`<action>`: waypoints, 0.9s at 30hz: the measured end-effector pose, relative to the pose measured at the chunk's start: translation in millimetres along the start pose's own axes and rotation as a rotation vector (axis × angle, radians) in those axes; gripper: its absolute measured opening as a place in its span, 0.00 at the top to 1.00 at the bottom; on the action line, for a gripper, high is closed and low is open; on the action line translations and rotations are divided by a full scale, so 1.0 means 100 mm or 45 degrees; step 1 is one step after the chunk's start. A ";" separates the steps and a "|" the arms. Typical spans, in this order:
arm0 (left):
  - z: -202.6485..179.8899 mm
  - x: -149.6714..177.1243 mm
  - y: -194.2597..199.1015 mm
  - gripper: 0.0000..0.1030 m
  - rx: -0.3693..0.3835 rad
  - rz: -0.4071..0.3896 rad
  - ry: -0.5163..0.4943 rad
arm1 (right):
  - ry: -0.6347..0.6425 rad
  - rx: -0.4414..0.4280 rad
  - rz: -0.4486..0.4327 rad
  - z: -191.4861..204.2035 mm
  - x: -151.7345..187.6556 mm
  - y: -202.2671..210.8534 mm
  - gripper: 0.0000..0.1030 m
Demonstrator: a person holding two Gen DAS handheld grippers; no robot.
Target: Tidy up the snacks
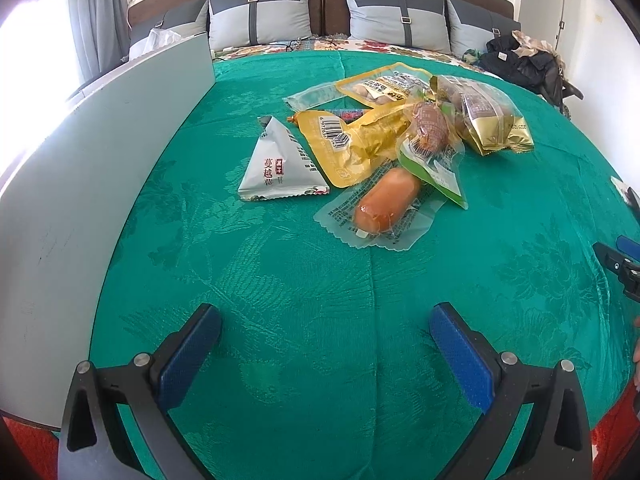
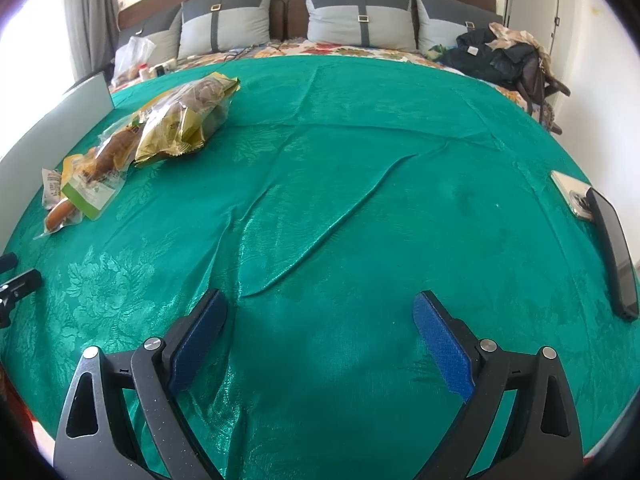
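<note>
A pile of snack packs lies on the green cloth (image 1: 304,280). Nearest is an orange sausage (image 1: 386,200) in clear wrap. Left of it lies a white triangular pack (image 1: 278,164). Behind are a yellow barcode pouch (image 1: 352,140), a green-edged pack (image 1: 432,140) and gold bags (image 1: 492,120). My left gripper (image 1: 325,332) is open and empty, short of the sausage. My right gripper (image 2: 320,320) is open and empty over bare cloth; the pile (image 2: 140,136) lies far to its left.
A white box wall (image 1: 100,160) stands along the left; it also shows in the right wrist view (image 2: 52,128). A phone (image 2: 572,196) and a dark flat device (image 2: 614,256) lie at the right edge. Pillows (image 1: 260,16) and dark clothes (image 1: 524,60) lie behind.
</note>
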State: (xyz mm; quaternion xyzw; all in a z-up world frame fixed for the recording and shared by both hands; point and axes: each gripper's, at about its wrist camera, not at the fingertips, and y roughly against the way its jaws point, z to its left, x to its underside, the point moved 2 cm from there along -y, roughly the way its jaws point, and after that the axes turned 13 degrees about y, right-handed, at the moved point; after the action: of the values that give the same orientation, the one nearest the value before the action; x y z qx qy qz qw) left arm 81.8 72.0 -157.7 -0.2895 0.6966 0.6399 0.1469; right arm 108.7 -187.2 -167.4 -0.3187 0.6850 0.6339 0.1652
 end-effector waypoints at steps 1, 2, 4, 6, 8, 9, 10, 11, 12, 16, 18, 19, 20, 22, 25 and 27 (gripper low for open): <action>0.00 0.00 0.00 0.00 0.001 0.002 -0.002 | 0.000 0.001 0.000 0.00 0.00 0.00 0.06; 0.00 0.00 0.00 0.00 0.002 0.002 -0.003 | -0.001 0.002 0.000 0.00 0.00 0.00 0.06; 0.00 0.00 0.00 0.00 0.003 -0.007 -0.001 | 0.000 0.001 0.000 0.00 0.00 0.00 0.06; 0.00 0.00 0.00 0.00 0.003 -0.016 0.002 | 0.000 0.001 0.000 0.00 0.00 0.00 0.06; -0.01 0.00 0.00 0.00 0.000 -0.018 0.006 | 0.000 0.001 0.000 0.00 0.00 0.00 0.06; 0.00 0.01 0.00 0.00 0.001 -0.020 0.006 | 0.000 0.001 0.000 0.00 0.00 0.00 0.06; -0.01 0.01 0.00 0.00 0.001 -0.024 0.005 | 0.000 0.000 0.001 0.00 -0.01 0.00 0.06; 0.00 0.02 0.00 0.00 0.002 -0.028 0.005 | 0.000 0.000 0.001 0.00 -0.01 0.00 0.06; -0.01 0.02 0.00 0.00 0.003 -0.030 0.006 | 0.000 0.000 0.000 0.00 0.00 0.00 0.06; -0.01 0.02 0.00 0.00 0.002 -0.037 0.007 | 0.000 0.000 0.000 -0.01 -0.01 -0.01 0.06; 0.00 0.02 0.00 0.00 -0.002 -0.038 0.013 | 0.000 0.000 0.000 0.00 -0.01 -0.01 0.06; 0.00 0.02 0.00 0.00 -0.005 -0.037 0.017 | 0.000 0.000 0.000 0.00 -0.01 -0.01 0.06; 0.00 0.02 0.00 0.00 -0.008 -0.036 0.020 | 0.000 0.000 0.000 0.00 -0.01 -0.01 0.06; 0.00 0.02 0.00 0.00 -0.013 -0.036 0.026 | 0.000 0.000 0.000 0.00 -0.01 -0.01 0.06; -0.01 0.01 0.00 0.00 -0.019 -0.034 0.033 | 0.000 0.000 0.000 0.00 -0.01 -0.01 0.06; -0.01 0.01 -0.01 0.00 -0.020 -0.031 0.034 | 0.000 -0.001 0.000 0.00 -0.01 -0.01 0.06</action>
State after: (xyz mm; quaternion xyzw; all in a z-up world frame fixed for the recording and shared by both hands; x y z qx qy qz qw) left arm 81.7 70.7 -158.5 -0.3076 0.6897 0.6396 0.1433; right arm 110.1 -187.3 -167.3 -0.3187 0.6848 0.6342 0.1652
